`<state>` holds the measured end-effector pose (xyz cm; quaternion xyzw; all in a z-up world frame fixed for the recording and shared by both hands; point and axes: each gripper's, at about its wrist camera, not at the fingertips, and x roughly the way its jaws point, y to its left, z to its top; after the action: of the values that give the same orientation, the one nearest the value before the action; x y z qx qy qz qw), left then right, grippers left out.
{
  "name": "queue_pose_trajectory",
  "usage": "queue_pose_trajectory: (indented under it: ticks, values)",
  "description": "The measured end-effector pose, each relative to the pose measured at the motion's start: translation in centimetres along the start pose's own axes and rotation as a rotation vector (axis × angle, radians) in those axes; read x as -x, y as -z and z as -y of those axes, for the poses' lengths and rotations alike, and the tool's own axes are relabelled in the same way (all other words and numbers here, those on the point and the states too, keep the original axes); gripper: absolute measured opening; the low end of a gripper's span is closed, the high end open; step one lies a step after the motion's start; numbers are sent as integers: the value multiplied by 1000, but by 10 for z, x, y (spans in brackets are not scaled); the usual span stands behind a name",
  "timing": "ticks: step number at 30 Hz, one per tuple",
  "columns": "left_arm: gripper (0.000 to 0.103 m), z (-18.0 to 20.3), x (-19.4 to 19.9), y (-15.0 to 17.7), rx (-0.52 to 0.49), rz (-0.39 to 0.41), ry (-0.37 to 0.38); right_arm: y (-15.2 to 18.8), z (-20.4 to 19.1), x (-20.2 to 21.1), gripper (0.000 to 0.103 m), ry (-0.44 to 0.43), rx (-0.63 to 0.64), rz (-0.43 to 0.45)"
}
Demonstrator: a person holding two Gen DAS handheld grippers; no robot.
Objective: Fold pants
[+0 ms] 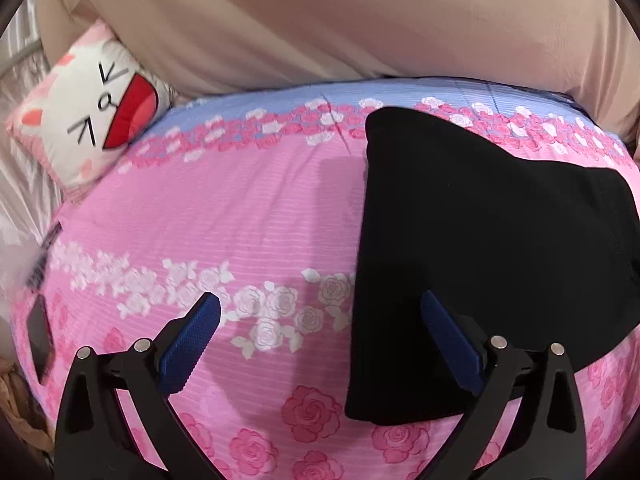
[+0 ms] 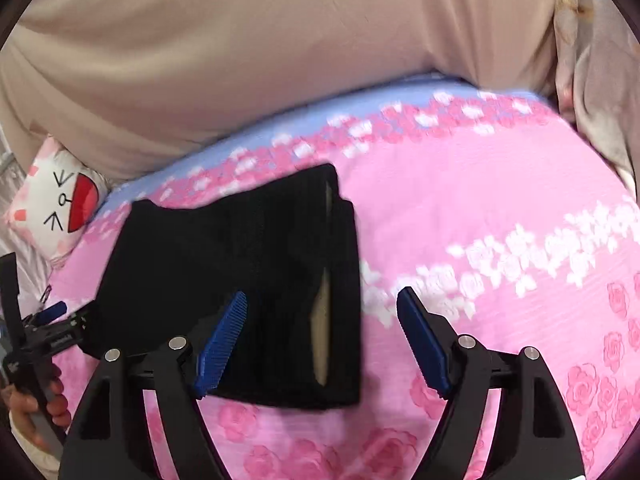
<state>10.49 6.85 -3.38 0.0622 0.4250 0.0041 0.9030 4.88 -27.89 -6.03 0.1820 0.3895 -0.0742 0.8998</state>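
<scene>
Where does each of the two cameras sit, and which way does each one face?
Left wrist view: sits on the left gripper, facing forward over the pink floral bedspread; black folded pants lie right of centre; its own open fingers show.
Right wrist view: sits on the right gripper, facing forward over the same bed; pants left of centre; its open fingers, the other gripper and a hand show.
Shared: pants, bedspread, cat-face pillow, beige fabric.

In the left wrist view, open pink bedsheet (image 1: pixel 248 216) runs from 6 to 10 o'clock. The folded pants (image 1: pixel 480 240) block 3 o'clock; a cat pillow (image 1: pixel 92 116) blocks 10 o'clock.
</scene>
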Motion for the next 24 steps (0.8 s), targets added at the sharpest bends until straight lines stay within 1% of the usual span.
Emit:
queue_pose_trajectory:
  ticks: [1, 4, 5, 6, 7, 8, 9, 10, 11, 12, 14, 15, 16, 18, 19, 20, 21, 22, 23, 24]
  values:
    - [98, -1, -1, 1, 22, -5, 18, 5, 6, -8, 76, -53, -47, -36]
    - [98, -10, -14, 6, 139, -36, 125, 15, 6, -27, 76, -149, -110, -78]
    - [98, -12, -19, 8, 174, -54, 173, 18, 7, -31, 77, -153, -130, -65]
    - [98, -14, -29, 10, 210, -90, 237, 20, 8, -31, 78, -159, -135, -43]
    - [98, -17, -37, 12, 241, -118, 281, 20, 7, -32, 75, -154, -136, -34]
    - [96, -19, -36, 12, 254, -100, 293, 20, 5, -32, 58, -167, -133, -36]
    - [82, -17, -35, 10, 235, -100, 326, 18, 4, -30, 48, -205, -141, -45]
    - [64, -15, -33, 9, 225, -97, 365, 16, 2, -26, 40, -223, -145, -47]
    - [37, -14, -29, 8, 233, -104, 450, 12, -1, -19, 36, -227, -128, -37]
    - [31, -12, -20, 6, 234, -104, 438, 8, -2, -11, 34, -238, -119, -23]
    - [28, -8, -6, 5, 204, -94, 428, 3, 0, 10, 31, -282, -115, 5]
    - [27, -9, 2, 7, 215, -105, 453, 3, 1, 19, 31, -284, -107, 15]
    - [27, -10, 10, 9, 215, -118, 487, 5, 3, 27, 31, -276, -98, 20]
    - [27, -12, 30, 19, 199, -143, 547, 19, 13, 50, 31, -241, -93, 11]
    - [27, -11, 38, 27, 187, -158, 567, 26, 17, 55, 33, -229, -99, 5]
    - [29, -8, 44, 35, 167, -169, 572, 39, 24, 58, 37, -204, -98, -19]
    - [34, -2, 49, 46, 132, -179, 540, 48, 30, 58, 43, -171, -89, -41]
    - [37, 1, 53, 56, 103, -183, 487, 57, 37, 60, 43, -108, -86, -48]
    - [39, 4, 56, 64, 80, -176, 424, 63, 47, 70, 43, -28, -105, -20]
    - [40, 4, 64, 68, 63, -140, 375, 63, 55, 82, 43, -22, -134, 28]
